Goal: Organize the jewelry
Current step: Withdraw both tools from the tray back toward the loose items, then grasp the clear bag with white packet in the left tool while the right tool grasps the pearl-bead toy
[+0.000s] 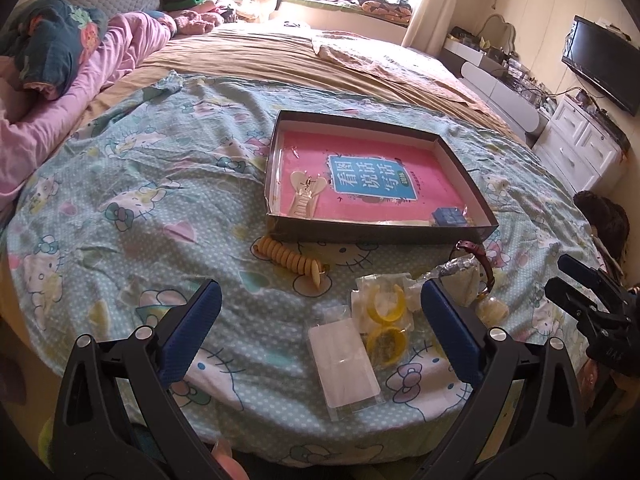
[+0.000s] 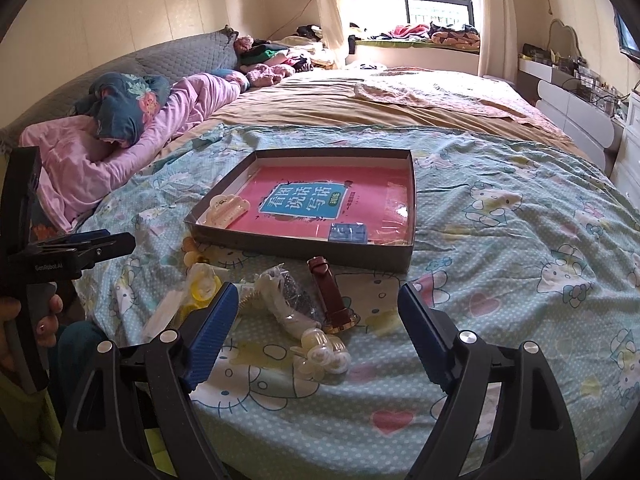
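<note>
We are partway through sorting the jewelry on the bed (image 1: 120,184): the shallow cardboard box (image 1: 384,236) already holds a cream hair claw clip (image 1: 305,196) at its near left corner and a small blue box (image 1: 448,217) at its near right, while most pieces still lie loose on the Hello Kitty sheet in front of it. Our left claw (image 1: 320,324) hangs with its blue pads wide apart and nothing between them, and our right claw (image 2: 318,334) is likewise spread and empty. From the left wrist view, two yellow bangles (image 1: 386,322) in clear wrapping and a flat clear packet (image 1: 344,364) lie between the left pads, slightly right of centre, with a beaded yellow bracelet (image 1: 292,262) well ahead and to the left, just before the box wall. From the right wrist view, the brown leather watch (image 2: 332,300) lies between the pads near the middle, touching a crumpled plastic bag with a silvery chain (image 2: 286,300), and a cluster of pale small clips (image 2: 322,354) sits closest to us. We judge the step in hand to be picking the next piece; the watch looks the likeliest target for the right claw, which would need to move forward and down and close across the strap's width. The wrapped bangles may slip, since the plastic looks slick and loose.
</note>
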The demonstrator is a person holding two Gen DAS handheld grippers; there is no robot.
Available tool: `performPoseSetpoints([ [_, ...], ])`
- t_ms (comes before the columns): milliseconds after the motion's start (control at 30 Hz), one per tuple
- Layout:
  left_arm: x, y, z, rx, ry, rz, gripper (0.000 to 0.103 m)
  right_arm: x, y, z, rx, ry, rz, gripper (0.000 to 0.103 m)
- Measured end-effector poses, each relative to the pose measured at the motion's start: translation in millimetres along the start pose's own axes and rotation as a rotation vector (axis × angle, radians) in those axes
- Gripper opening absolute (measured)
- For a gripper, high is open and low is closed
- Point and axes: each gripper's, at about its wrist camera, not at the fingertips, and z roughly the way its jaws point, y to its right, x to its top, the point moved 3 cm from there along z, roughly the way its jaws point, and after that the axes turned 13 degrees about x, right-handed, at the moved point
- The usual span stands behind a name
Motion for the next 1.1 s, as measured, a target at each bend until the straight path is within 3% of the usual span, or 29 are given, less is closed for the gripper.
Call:
performPoseSetpoints([
  [433,-35,10,13,-0.01,-0.078,0.056,0.093,-17,-5,14,-0.001,-0.055,-0.013,0.081],
  [800,-54,7,34,-0.091,-0.183,0.012,0.093,-31,-2,24,0.0,-0.098,-0.008,0.081],
  [933,-60,7,43,-0.099,-0.211,0.0,0.077,-36,1,31,-0.008,-0.11,-0.012,0.081],
  [1100,-68,10,52,-0.109,-0.245,-0.009,0.076,-42,7,44,-0.01,-0.134,-0.004,0.081],
])
